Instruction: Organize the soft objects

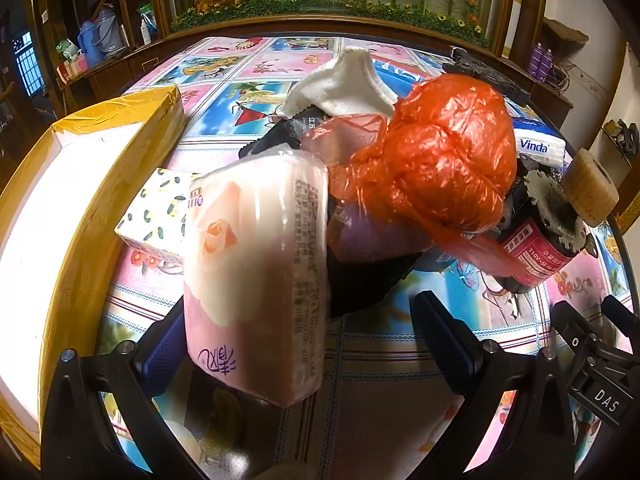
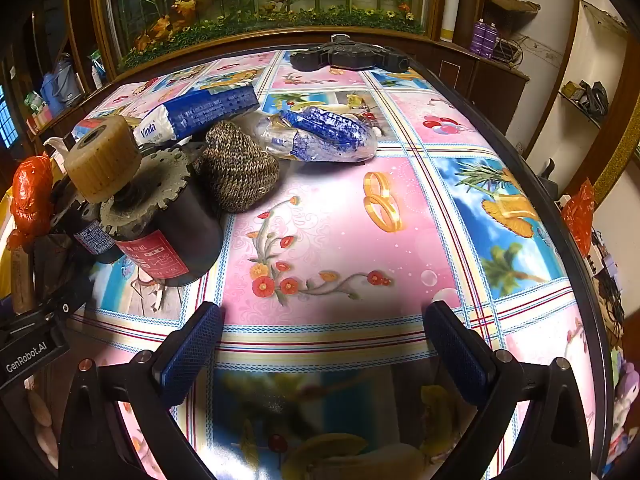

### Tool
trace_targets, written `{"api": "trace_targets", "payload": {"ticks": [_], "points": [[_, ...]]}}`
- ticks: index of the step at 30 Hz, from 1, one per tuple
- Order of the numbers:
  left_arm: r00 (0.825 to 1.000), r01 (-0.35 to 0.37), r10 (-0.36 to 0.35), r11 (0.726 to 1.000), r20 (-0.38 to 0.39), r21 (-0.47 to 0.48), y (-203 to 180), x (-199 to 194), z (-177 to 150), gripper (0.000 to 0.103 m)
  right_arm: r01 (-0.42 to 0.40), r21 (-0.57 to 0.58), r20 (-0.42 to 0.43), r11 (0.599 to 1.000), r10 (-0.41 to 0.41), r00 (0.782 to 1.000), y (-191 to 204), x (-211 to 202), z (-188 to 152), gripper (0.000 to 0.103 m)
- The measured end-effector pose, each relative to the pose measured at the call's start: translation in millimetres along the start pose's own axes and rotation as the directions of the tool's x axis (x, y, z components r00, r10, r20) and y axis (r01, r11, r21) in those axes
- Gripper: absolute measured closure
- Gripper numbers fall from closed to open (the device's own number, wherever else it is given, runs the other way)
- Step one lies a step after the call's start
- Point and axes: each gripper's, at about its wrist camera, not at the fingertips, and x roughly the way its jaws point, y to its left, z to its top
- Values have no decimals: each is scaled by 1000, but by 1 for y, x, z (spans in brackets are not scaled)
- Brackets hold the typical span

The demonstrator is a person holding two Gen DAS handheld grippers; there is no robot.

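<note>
In the left wrist view my left gripper [image 1: 312, 332] is wide open; a pink tissue pack [image 1: 256, 272] rests against its left finger [image 1: 160, 344], apart from the right finger. Behind it lie a knotted orange plastic bag [image 1: 444, 152], a white cloth [image 1: 344, 80] and a small lemon-print tissue box [image 1: 156, 212]. In the right wrist view my right gripper [image 2: 324, 352] is open and empty above the table. Further off lie a brown knitted hat [image 2: 236, 168], a blue Vinda tissue pack [image 2: 200, 114] and a crumpled blue Vinda wrapper [image 2: 320, 136].
A yellow-taped white box [image 1: 80, 208] stands at the left table edge. A black motor with a tan wheel [image 2: 160, 208] stands between the grippers. A black device [image 2: 348, 58] lies at the table's far edge. The flowered tablecloth [image 2: 340, 240] covers the round table.
</note>
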Motion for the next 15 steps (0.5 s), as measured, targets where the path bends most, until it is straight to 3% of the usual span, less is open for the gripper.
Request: {"api": "trace_targets", "payload": {"ticks": [15], "points": [[1000,-4,4,1000,-1,2,-1,0,2,0,-1,1,-1,1000,1,1000,0,0,0,1]]}}
